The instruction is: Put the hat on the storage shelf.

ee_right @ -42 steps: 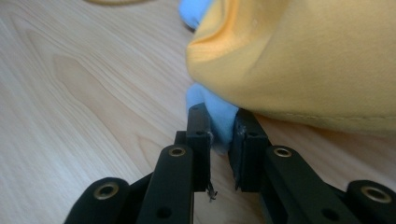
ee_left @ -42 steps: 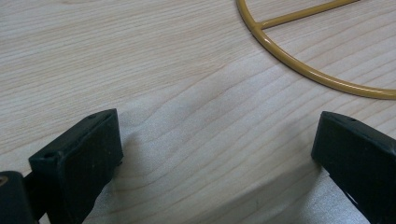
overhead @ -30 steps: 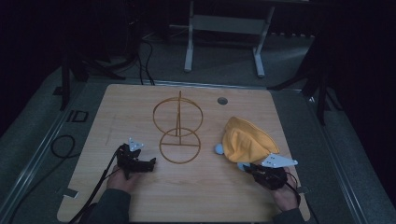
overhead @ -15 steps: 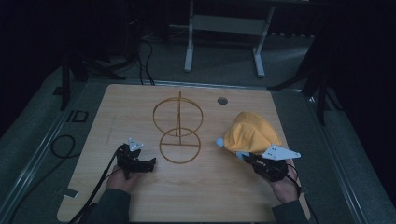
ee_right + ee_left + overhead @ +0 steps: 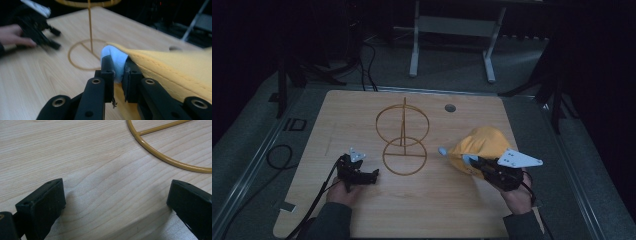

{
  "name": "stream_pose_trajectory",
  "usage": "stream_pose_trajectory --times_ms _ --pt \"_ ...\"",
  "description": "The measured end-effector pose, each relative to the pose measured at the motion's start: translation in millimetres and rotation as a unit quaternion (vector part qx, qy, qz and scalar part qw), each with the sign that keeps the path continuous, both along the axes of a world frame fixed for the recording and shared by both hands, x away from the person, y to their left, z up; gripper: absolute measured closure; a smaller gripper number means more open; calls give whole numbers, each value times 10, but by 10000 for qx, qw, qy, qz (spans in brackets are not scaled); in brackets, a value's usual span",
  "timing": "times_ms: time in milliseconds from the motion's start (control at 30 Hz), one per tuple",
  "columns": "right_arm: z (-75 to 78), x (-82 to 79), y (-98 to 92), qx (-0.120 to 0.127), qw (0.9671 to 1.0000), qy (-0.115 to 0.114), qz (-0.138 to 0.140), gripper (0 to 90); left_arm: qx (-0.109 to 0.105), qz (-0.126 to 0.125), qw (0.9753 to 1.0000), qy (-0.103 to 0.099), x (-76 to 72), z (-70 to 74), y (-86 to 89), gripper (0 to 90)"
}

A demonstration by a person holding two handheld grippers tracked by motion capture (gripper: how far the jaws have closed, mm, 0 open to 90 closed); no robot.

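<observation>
- A dark lab or recording studio, not a home.
- Bare wooden desk [image 5: 362, 115] on grey carpet.
- Black cables [image 5: 279, 157] across the floor.
- Metal stand legs [image 5: 414, 50] behind the desk.

table [image 5: 362, 110]: pale wood, fine wavy grain, smooth and matt. wire stand [image 5: 403, 142]: thin metal rod, mustard-yellow coat, glossy. cap [image 5: 484, 145]: yellow woven cloth, ribbed weave, stitched hem, matt. pale blue tab [image 5: 115, 60] at cap's edge: soft, fuzzy-looking fabric. right gripper [image 5: 119, 72]: black matt plastic jaws, metal-ringed rivets on the links. left gripper [image 5: 115, 205]: black matt plastic jaws, slightly grainy. surrounding floor [image 5: 257, 150]: grey, rough, carpet-like.
</observation>
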State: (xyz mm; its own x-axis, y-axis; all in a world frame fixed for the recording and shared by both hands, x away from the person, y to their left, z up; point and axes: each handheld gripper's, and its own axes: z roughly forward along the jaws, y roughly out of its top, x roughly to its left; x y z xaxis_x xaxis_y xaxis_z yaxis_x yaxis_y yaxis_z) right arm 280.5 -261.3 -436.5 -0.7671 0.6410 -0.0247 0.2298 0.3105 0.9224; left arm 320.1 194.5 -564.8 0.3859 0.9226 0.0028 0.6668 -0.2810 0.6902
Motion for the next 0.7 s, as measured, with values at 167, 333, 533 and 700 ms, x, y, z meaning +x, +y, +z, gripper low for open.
stream_pose_trajectory --times_ms 167,333,533,700 --pt "-24 -5 -128 358 9992 25 -189 799 -4 4 10000 -3 0 -1 -1 19" --pt "-132 9 -314 437 9968 167 -647 746 -3 4 10000 -2 0 -1 -1 19" --pt "-181 -122 -444 66 9968 245 -762 599 -7 6 10000 -6 0 -1 -1 19" --pt "-176 -189 -445 -58 9970 227 -737 564 -6 4 10000 -5 0 -1 -1 19"
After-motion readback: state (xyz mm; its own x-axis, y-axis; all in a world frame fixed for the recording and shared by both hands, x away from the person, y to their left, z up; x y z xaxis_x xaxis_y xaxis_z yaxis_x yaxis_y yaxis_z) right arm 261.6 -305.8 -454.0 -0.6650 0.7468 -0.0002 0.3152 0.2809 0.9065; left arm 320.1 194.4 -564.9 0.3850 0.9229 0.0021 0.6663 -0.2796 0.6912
